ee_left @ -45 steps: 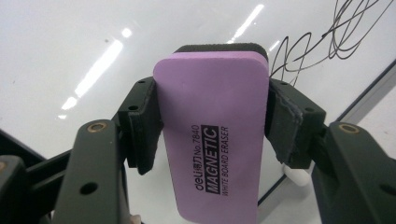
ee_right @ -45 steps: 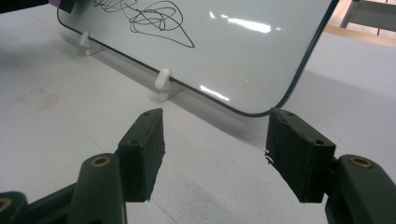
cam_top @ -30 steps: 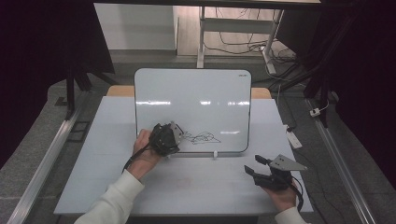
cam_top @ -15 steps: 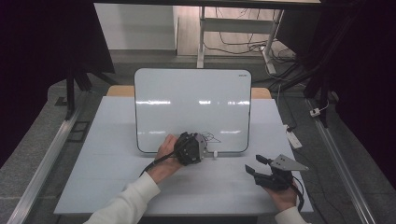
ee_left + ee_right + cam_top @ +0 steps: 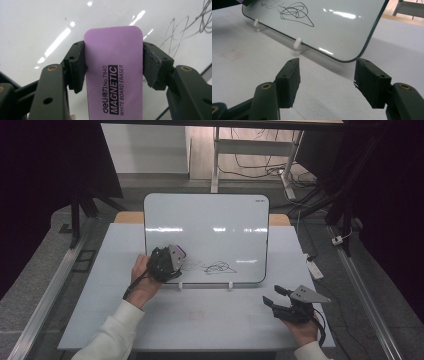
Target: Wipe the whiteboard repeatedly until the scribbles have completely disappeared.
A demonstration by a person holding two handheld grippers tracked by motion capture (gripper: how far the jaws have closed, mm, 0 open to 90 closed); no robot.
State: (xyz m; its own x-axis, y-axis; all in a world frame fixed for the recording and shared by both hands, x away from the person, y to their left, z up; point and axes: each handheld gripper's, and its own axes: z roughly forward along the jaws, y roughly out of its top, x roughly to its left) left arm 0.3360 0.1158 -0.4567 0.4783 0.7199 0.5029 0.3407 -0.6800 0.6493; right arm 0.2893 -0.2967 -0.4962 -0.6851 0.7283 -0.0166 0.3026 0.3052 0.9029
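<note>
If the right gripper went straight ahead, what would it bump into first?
Probably the whiteboard's bottom right corner, which stands just beyond the open right gripper. Only bare table lies before it; depth is hard to judge.

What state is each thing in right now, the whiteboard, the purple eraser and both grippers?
White rounded whiteboard: propped upright on white feet, black scribble low on it, partly smeared at its left.
Purple magnetic whiteboard eraser: clamped between jaws, held at the board.
Left gripper: shut on the eraser.
Right gripper: open, nothing between the jaws, above the white table.
</note>
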